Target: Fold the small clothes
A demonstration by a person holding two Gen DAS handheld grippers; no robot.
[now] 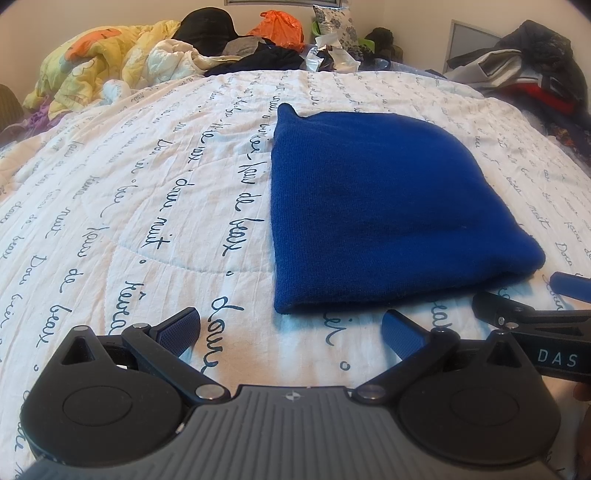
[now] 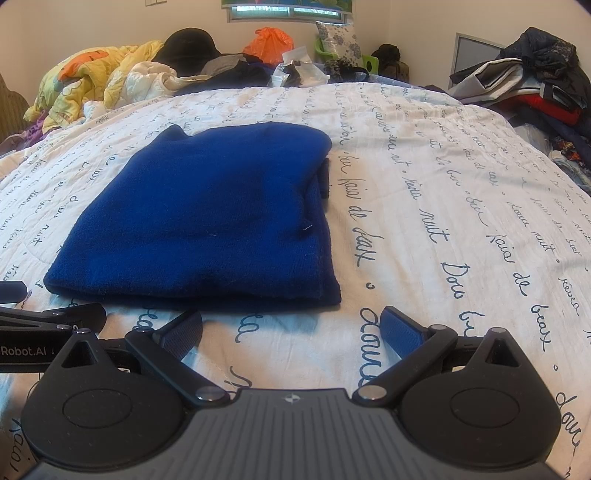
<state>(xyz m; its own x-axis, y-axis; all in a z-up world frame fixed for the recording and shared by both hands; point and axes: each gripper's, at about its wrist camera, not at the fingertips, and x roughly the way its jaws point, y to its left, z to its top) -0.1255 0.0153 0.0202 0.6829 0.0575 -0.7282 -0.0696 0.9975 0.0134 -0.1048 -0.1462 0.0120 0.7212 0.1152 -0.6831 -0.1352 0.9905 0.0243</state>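
Note:
A blue knit garment [image 1: 376, 210] lies folded flat on the white bedspread [image 1: 147, 206] with dark handwriting print. It also shows in the right wrist view [image 2: 207, 221]. My left gripper [image 1: 291, 332] is open and empty, just short of the garment's near left corner. My right gripper [image 2: 291, 330] is open and empty, just short of the garment's near right corner. The right gripper's fingers [image 1: 517, 314] show at the right edge of the left wrist view. The left gripper's fingers [image 2: 55, 317] show at the left edge of the right wrist view.
A yellow patterned quilt [image 1: 92, 70] and loose clothes are heaped at the far left of the bed. An orange bag [image 1: 277, 27] and dark clothes lie at the far edge. A pile of dark and red garments [image 2: 535, 85] sits at the far right.

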